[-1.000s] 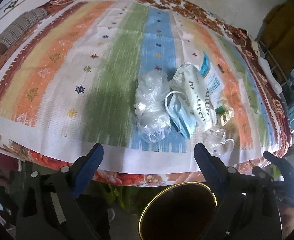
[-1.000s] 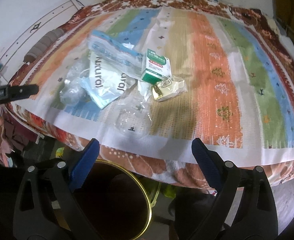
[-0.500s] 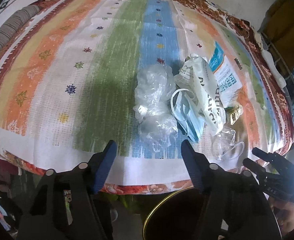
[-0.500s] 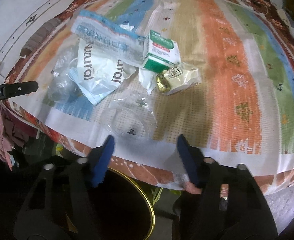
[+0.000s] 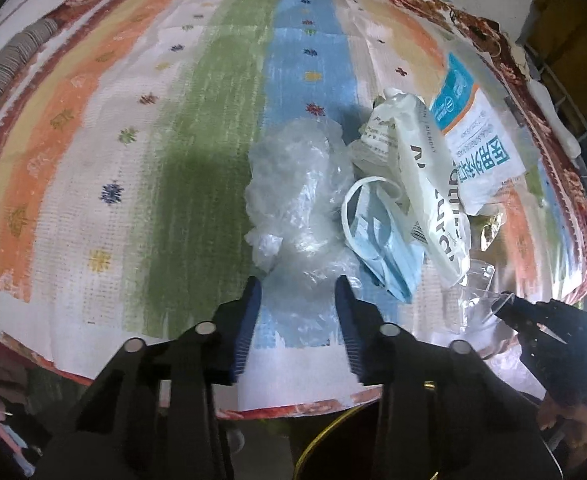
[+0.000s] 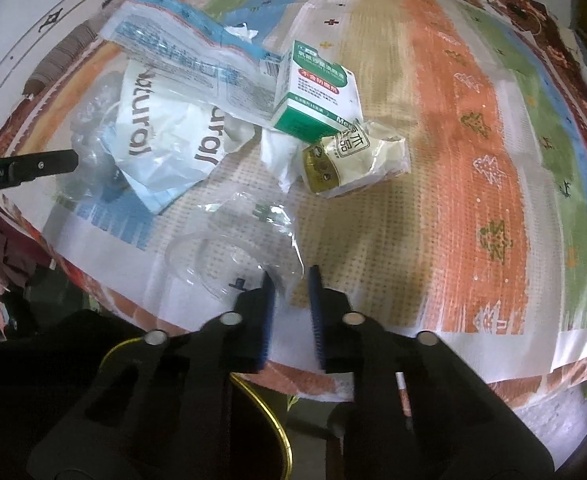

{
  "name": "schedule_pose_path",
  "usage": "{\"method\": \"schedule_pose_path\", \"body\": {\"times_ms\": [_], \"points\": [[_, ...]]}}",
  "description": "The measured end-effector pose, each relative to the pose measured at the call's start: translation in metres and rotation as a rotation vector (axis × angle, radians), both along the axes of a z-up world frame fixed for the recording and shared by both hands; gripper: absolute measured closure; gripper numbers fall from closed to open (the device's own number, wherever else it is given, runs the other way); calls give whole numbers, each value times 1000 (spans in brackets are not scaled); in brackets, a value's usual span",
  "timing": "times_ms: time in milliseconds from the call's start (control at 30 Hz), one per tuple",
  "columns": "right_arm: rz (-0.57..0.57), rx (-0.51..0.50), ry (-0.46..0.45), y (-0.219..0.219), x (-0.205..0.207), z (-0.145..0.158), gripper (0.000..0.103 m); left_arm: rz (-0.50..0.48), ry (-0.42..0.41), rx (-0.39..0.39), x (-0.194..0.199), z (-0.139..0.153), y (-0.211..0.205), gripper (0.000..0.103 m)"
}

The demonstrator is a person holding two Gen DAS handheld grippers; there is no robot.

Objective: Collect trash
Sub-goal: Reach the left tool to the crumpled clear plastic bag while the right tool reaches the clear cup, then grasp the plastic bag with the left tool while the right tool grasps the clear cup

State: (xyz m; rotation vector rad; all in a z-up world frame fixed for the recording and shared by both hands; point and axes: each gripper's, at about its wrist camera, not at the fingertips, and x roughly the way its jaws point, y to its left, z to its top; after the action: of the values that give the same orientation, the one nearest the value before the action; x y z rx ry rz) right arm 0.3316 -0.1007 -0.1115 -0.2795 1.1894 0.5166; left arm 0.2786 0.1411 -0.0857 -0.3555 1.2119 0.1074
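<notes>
Two soft, light things near bed edge. We aim left gripper, jaws half open, at crinkly clear bag; pinch thick fold. Right gripper, jaws narrow, around slippery clear wrapper edge.

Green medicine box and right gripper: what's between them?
In the right wrist view, the gold snack wrapper sits just below the green medicine box, then the clear plastic packaging reaches the right gripper.
</notes>
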Motion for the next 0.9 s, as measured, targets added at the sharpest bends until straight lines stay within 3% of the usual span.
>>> {"method": "schedule_pose_path", "body": {"times_ms": [133,200,433,633,900], "points": [[1,8,9,-2,1,-3,99,0,1,-16,2,1,0,92],[4,19,7,-2,0,1,99,8,10,-34,0,5,2,95],[10,88,-12,-2,-8,24,99,51,-9,14,-13,32,7,97],[5,148,-15,-1,-18,37,99,102,-41,-18,-28,47,17,99],[9,153,-55,-4,-35,54,99,50,-109,-12,-46,75,-7,99]]}}
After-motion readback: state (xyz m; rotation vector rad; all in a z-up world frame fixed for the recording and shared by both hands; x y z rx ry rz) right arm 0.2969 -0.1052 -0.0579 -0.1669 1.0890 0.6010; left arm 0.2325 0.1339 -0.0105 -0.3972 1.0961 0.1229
